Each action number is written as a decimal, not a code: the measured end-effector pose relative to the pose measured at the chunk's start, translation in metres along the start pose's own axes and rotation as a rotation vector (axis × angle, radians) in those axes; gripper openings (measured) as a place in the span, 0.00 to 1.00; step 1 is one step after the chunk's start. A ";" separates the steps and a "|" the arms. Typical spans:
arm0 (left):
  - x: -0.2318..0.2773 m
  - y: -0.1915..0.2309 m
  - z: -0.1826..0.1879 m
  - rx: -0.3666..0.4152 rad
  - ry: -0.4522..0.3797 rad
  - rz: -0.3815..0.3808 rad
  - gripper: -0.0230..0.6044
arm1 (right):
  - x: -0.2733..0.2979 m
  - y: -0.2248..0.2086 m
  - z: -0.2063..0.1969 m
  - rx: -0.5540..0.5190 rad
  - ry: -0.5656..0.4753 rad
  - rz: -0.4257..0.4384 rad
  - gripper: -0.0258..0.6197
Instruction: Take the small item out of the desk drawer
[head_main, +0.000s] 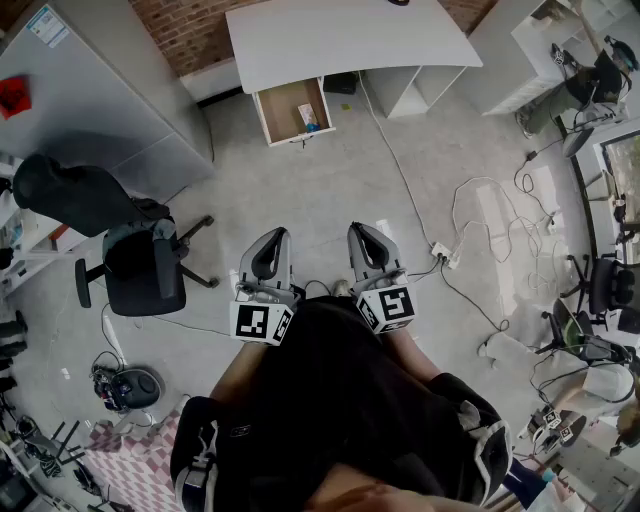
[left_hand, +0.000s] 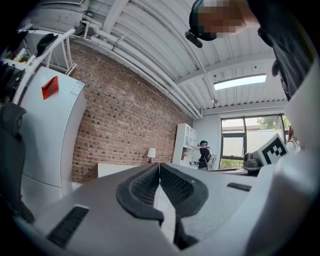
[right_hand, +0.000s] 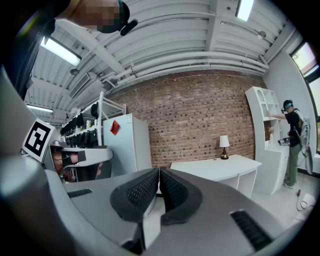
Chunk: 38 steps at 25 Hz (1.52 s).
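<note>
**Q:** What is nearest the person?

**A:** Two grey hand-held grippers, side by side above a grey concrete floor (head_main: 320, 190). The left gripper (head_main: 274, 238) has its black ribbed pads pressed together with nothing between them. The right gripper (head_main: 361, 232) is the same, closed and empty.

**Q:** What lies around them?

**A:** A black wheeled office chair (head_main: 140, 265) stands to the left. To the right, a white power strip (head_main: 443, 253) lies on the floor among loose white cables.

**Q:** Where is the drawer?

**A:** Farther off, well apart from both grippers. A white rectangular desk (head_main: 350, 40) stands against a red brick wall (head_main: 200, 30). Its pale wooden drawer (head_main: 280, 110) is pulled out at the desk's left end. A small blue and white item (head_main: 308, 118) lies in the drawer's right half. It is too small to identify.

**Q:** Anything on the desk?

**A:** The right gripper view shows a small white-shaded table lamp (right_hand: 224, 141) at its far edge.
</note>
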<state>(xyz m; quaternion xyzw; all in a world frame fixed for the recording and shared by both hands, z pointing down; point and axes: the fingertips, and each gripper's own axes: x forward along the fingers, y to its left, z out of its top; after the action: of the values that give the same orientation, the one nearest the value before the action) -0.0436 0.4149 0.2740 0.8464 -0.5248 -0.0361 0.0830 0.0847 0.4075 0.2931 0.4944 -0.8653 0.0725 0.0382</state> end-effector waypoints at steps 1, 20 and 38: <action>0.000 0.002 0.000 0.000 0.002 -0.001 0.05 | 0.002 0.001 0.000 0.001 0.000 -0.001 0.09; -0.008 0.068 -0.002 -0.048 0.009 -0.009 0.05 | 0.056 0.041 -0.001 0.007 0.011 -0.018 0.09; 0.030 0.148 -0.038 -0.099 0.083 0.018 0.05 | 0.144 0.045 -0.030 0.017 0.081 0.003 0.09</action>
<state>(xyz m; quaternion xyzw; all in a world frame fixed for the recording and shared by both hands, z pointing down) -0.1554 0.3275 0.3385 0.8373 -0.5260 -0.0264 0.1468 -0.0274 0.3128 0.3386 0.4901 -0.8632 0.0999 0.0690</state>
